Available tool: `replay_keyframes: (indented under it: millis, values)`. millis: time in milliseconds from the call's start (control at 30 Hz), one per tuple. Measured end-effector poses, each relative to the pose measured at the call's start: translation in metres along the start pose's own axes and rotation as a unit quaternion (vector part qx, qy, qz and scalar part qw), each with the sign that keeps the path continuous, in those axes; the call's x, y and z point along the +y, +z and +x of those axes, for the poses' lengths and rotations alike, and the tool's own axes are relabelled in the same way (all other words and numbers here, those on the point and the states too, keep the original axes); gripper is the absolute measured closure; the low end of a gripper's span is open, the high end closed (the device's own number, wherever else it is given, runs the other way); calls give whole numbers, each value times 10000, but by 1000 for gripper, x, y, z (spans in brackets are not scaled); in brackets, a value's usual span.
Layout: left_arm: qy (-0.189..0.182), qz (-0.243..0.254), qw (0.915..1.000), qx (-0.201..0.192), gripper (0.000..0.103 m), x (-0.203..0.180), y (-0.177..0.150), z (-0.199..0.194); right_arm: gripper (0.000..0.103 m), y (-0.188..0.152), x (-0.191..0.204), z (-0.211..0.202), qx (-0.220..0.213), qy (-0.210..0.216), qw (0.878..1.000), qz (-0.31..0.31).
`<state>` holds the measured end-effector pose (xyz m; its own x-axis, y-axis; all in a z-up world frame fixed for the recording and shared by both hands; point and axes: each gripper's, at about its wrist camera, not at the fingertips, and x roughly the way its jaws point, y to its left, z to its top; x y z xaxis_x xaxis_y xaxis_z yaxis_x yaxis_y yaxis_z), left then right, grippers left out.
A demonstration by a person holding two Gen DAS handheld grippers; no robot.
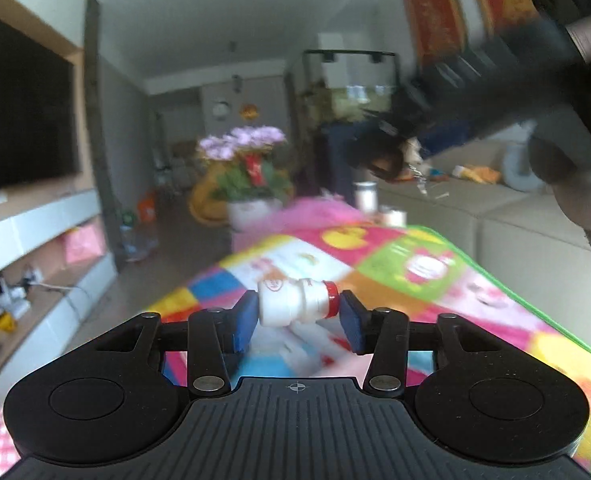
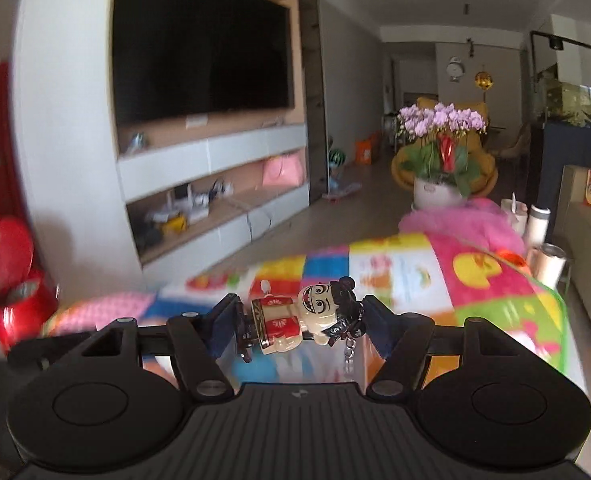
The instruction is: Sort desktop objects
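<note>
A small white bottle (image 1: 295,302) with a red cap lies sideways, lifted; a cartoon figurine (image 2: 307,320) with black hair lies sideways, lifted.

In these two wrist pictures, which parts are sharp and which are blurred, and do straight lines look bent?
Left wrist view: the small white bottle with a red cap is fairly sharp, the colourful patchwork mat is smeared. Right wrist view: the little cartoon figurine with black hair is sharp, the red tins blur, the black television screen bows.
</note>
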<state>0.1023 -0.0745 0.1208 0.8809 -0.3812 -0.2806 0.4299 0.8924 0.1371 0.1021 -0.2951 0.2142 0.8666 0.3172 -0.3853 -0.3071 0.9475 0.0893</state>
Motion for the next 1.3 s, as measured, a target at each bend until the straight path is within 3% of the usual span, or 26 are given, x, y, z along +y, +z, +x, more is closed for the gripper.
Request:
replay_keyframes:
  millis: [67, 100, 167, 233, 367, 567, 700, 900, 1033, 1233, 1300]
  values:
    - [-78, -241, 9993, 259, 13, 11, 2, 25, 33, 23, -2, 34, -11, 57, 9998, 203]
    - [-143, -387, 9983, 422, 10, 17, -1, 32, 23, 32, -3, 55, 84, 36, 9995, 287]
    - [-228, -482, 9971, 543, 5, 23, -10, 24, 21, 37, -8, 74, 96, -123, 9986, 509]
    - [-265, -445, 9969, 591, 3, 27, -27, 5, 21, 31, -16, 76, 88, 17, 9978, 658]
    - [-70, -374, 9955, 867, 2, 23, -67, -24, 19, -2, -21, 70, 105, -121, 9977, 651]
    - [-16, -674, 9910, 1153, 2, 25, -108, -59, 15, -62, -1, 68, 514, -421, 9974, 285]
    - [143, -957, 9870, 1287, 2, 34, -124, -80, 14, -98, 21, 73, 851, -300, 9959, 114]
    - [617, -1047, 9828, 1392, 1, 40, -141, -99, 11, -147, 63, 101, 1576, -79, 9867, 389]
    - [741, -1115, 9818, 1344, 1, 42, -146, -106, 11, -164, 90, 123, 1836, -205, 9817, 455]
    - [797, -1173, 9814, 1294, 0, 43, -145, -106, 8, -167, 111, 146, 1848, -647, 9780, 723]
    - [802, -1224, 9807, 1298, 0, 44, -146, -107, 14, -167, 116, 148, 1830, -718, 9783, 655]
